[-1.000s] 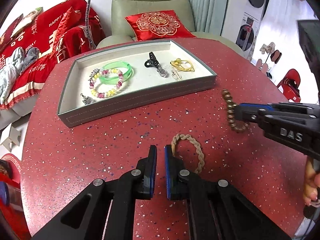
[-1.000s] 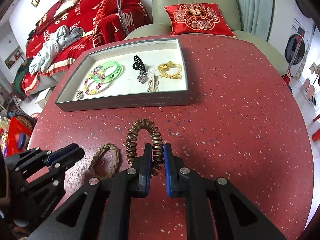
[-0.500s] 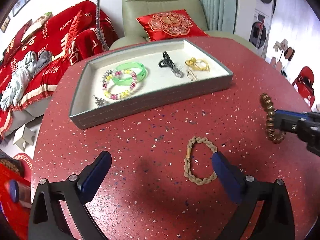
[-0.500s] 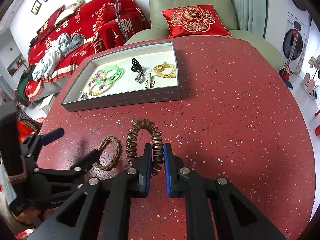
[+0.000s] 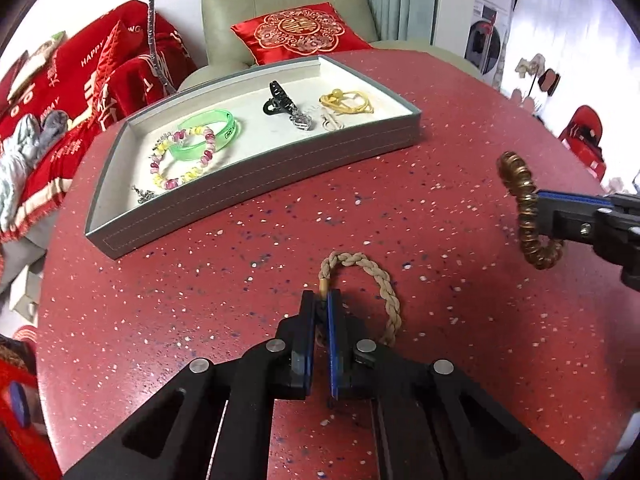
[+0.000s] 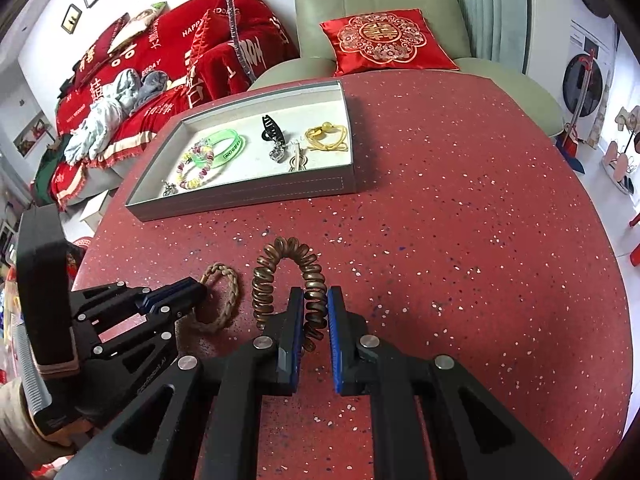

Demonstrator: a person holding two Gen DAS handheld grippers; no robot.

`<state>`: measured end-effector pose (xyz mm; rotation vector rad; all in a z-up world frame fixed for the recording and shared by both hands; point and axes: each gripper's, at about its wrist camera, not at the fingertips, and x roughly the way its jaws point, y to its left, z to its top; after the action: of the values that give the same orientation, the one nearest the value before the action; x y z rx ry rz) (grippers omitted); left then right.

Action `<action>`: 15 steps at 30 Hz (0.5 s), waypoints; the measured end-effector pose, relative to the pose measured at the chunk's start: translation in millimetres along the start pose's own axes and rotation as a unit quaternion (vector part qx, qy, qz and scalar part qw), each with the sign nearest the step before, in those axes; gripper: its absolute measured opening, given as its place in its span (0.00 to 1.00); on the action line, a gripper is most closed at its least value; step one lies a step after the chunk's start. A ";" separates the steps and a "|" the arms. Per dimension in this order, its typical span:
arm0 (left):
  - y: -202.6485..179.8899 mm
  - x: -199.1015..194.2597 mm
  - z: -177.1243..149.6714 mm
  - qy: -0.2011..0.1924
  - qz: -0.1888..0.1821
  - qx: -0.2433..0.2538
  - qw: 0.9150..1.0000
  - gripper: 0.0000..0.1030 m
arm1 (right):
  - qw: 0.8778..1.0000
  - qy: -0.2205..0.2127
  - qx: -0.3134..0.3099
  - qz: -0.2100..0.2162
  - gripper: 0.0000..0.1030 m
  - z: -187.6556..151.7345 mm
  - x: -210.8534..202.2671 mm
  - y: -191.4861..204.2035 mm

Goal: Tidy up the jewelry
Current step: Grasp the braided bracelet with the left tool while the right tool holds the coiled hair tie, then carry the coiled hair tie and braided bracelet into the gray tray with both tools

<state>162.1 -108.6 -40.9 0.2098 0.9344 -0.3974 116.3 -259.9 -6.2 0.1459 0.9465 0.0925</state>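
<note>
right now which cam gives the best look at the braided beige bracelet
The left wrist view: the braided beige bracelet lies centred just ahead, most of its loop visible, with the left gripper shut on its clasp end. In the right wrist view it sits off to the side, partly hidden behind that gripper.

Braided cord bracelet [image 5: 376, 276], coppery coil tie [image 6: 288, 276] (glossy), speckled matt table [image 5: 460, 128].

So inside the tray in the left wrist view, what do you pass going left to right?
Small silver charm → beaded bracelet → green bangle → black hair claw → silver hair clip → yellow hair tie, all in the tray.
</note>
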 end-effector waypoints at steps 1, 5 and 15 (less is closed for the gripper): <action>0.2 -1.3 -0.3 -0.002 -0.001 -0.001 1.000 0.22 | 1.000 0.000 -0.001 0.000 0.12 -0.2 -0.4 1.0; 3.1 -10.0 0.9 -0.012 -0.007 -0.007 1.000 0.22 | 1.000 0.000 0.000 0.004 0.12 1.5 -0.7 3.9; 8.8 -25.6 7.8 -0.032 -0.019 -0.016 0.999 0.22 | 1.000 0.000 0.001 0.008 0.12 7.4 -2.0 12.5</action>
<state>158.0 -97.2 -15.5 0.1489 0.8814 -0.4209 121.0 -248.5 1.7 0.1552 0.9461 0.1068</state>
